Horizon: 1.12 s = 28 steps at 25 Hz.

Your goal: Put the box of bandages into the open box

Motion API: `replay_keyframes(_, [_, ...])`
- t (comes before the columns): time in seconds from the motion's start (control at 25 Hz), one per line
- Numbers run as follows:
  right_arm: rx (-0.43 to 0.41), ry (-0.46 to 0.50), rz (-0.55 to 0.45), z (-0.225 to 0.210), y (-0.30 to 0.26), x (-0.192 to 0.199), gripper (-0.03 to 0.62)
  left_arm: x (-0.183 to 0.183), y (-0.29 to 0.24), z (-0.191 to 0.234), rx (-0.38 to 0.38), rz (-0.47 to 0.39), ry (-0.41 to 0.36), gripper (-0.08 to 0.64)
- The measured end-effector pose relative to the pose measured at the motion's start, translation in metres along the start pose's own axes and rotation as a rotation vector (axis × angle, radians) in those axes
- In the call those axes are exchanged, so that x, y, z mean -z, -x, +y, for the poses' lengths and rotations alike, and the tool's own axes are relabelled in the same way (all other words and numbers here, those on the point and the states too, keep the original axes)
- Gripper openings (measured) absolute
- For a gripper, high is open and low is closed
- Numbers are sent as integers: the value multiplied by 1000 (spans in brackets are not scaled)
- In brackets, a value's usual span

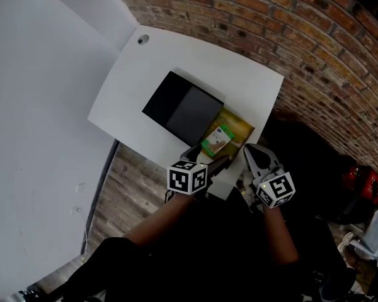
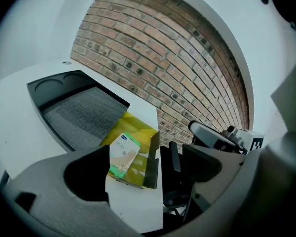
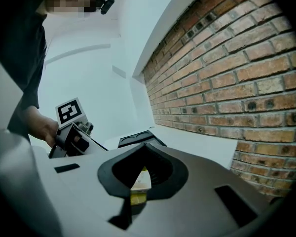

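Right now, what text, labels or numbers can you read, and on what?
No text can be read.
Bandage box: blue oval logo and small print, too blurred to read.
Marker cubes: black-and-white square patterns, no letters or numbers.
Yellow box, black tray: no print visible.
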State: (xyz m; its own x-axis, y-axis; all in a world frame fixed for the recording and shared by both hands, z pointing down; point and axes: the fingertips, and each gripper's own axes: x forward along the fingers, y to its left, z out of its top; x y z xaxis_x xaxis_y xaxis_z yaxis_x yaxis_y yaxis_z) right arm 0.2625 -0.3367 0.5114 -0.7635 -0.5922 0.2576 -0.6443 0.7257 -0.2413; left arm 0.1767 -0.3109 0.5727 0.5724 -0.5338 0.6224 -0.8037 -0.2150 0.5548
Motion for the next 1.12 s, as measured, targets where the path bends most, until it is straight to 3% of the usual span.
replay_keyframes(0.4, [-16, 19, 5, 5, 5, -4, 6, -24, 29, -14, 58, -108, -105, 440])
replay_keyframes(0.56, [-17, 30, 1, 9, 10, -8, 6, -40, 46, -34, 139, -179, -201, 439])
replay_keyframes(1.0, [4, 67, -53, 25, 40, -35, 6, -86, 127, -96, 375, -472, -441, 437])
replay_keyframes(1.12, [-20, 82, -66, 32, 47, -44, 6, -95, 152, -107, 432, -537, -457, 436])
